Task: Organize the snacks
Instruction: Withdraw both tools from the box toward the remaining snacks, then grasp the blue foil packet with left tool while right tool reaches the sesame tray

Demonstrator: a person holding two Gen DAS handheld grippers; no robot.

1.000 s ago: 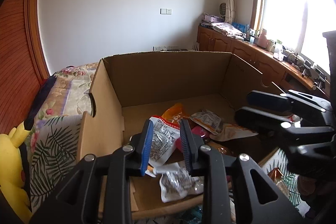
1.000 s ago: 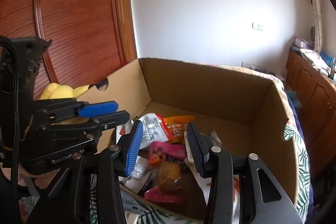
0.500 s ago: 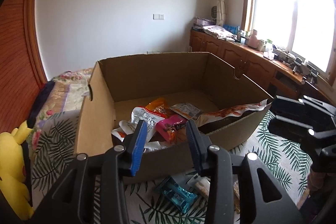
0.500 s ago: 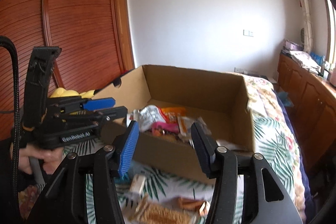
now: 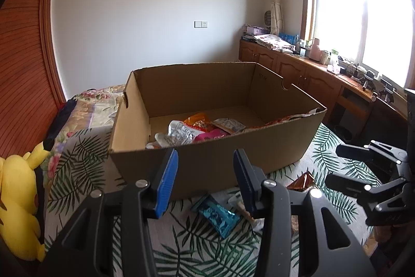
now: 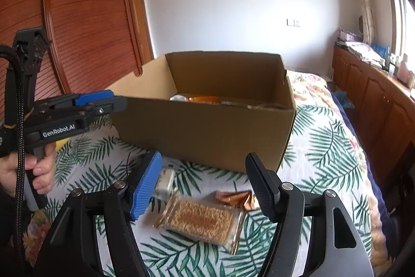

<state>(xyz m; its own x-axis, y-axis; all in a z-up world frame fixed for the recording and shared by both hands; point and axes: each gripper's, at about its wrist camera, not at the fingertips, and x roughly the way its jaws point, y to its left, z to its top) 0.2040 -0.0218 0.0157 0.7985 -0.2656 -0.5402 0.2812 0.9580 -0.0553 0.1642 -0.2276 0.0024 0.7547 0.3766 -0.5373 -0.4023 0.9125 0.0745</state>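
An open cardboard box (image 5: 215, 160) is being shown resting on a bedspread (image 5: 85, 168) printed with green palm leaves, and several snack packets (image 5: 199, 130) are seen lying inside it, among them a white one, an orange one and a pink one. The left gripper (image 5: 205, 179) is being held above the bedspread just in front of the box's near wall, with its jaws spread apart and nothing caught between them. Below it, outside the box, a teal packet (image 5: 219, 214) is lying on the fabric, with a small pale packet just beside it that is partly hidden by the gripper's finger. A copper-coloured wrapper (image 5: 302, 181) is seen near the box's right front corner. In the right wrist view, the right gripper (image 6: 203, 184) is likewise being held wide open and empty, over a clear packet of golden-brown crisp bars (image 6: 201, 221) lying flat on the bedspread. The copper-coloured wrapper (image 6: 234, 197) is lying just behind that packet, and a small white packet (image 6: 164, 181) is lying near the blue finger pad. The box (image 6: 207, 126) is standing just beyond these loose snacks. A yellow plush toy (image 5: 16, 207) is being seen at the left edge of the bed, well apart from the box.
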